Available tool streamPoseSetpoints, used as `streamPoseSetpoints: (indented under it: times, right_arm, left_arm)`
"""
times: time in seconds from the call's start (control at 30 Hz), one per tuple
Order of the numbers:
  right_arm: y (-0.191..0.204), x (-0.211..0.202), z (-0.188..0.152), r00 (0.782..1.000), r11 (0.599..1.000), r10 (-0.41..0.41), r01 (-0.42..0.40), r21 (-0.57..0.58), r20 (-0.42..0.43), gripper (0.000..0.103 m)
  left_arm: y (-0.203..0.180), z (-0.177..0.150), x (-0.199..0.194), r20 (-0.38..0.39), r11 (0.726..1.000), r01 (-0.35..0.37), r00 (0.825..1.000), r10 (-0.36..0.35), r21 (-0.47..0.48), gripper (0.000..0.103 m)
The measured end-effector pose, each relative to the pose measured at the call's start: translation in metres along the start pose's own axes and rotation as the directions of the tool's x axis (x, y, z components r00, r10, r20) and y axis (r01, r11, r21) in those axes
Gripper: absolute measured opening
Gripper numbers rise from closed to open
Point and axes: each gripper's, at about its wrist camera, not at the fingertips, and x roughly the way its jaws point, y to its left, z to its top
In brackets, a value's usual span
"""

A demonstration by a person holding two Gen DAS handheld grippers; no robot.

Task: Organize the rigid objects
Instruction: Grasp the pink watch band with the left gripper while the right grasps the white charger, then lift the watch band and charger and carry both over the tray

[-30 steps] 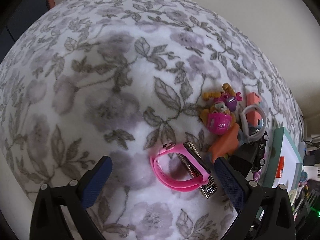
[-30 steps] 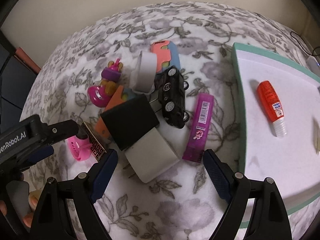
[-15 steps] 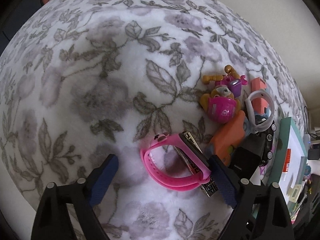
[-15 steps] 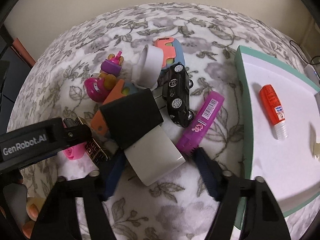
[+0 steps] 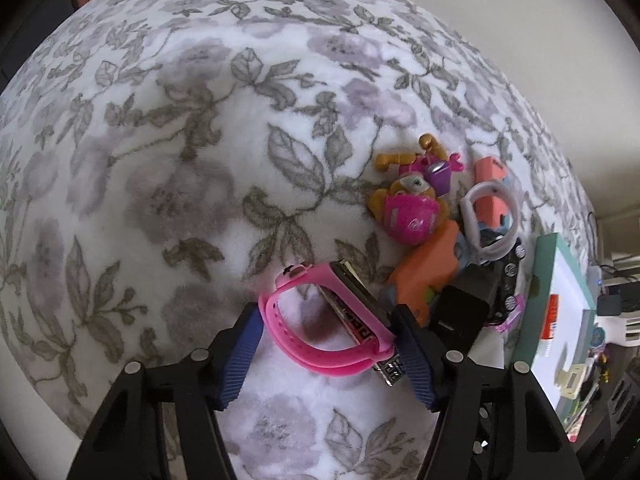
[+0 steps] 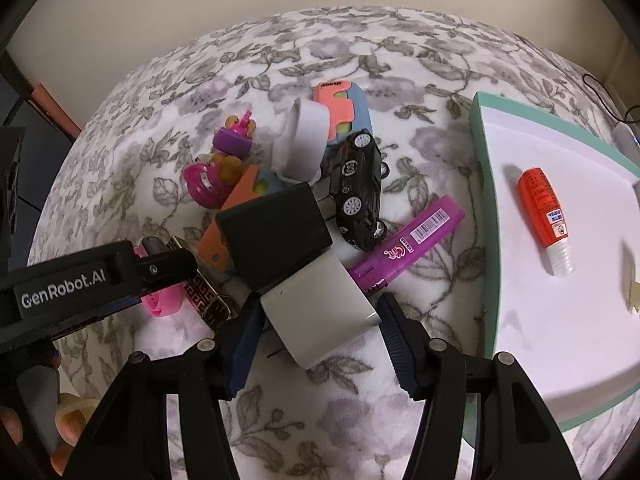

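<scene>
Floral blanket (image 5: 168, 184), beige wall (image 6: 160, 4).

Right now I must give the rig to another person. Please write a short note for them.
Left gripper: jaws closed in around the pink watch; contact looks made, not lifted.
Right gripper: jaws straddle the white charger, grip uncertain.
Tray holds only the orange tube.
Still piled on the floral blanket: black charger, black toy car, purple marker, pup figure, white band.
Left: move all to tray.
</scene>
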Motion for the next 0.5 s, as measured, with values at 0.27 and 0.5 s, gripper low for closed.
streamPoseSetpoints:
  times: [0.27, 0.5]
  right_arm:
    - [0.000, -0.025, 0.006, 0.998, 1.000, 0.026, -0.026, 0.004, 0.059, 0.060]
    - [-0.006, -0.057, 0.011, 0.988, 0.998, 0.062, -0.065, 0.016, 0.140, 0.060]
  left_arm:
    - [-0.005, 0.006, -0.031, 0.080, 1.000, 0.020, 0.997, -0.021, 0.015, 0.069]
    - [-0.007, 0.004, -0.055, 0.132, 0.999, 0.038, 0.990, -0.041, 0.029, 0.069]
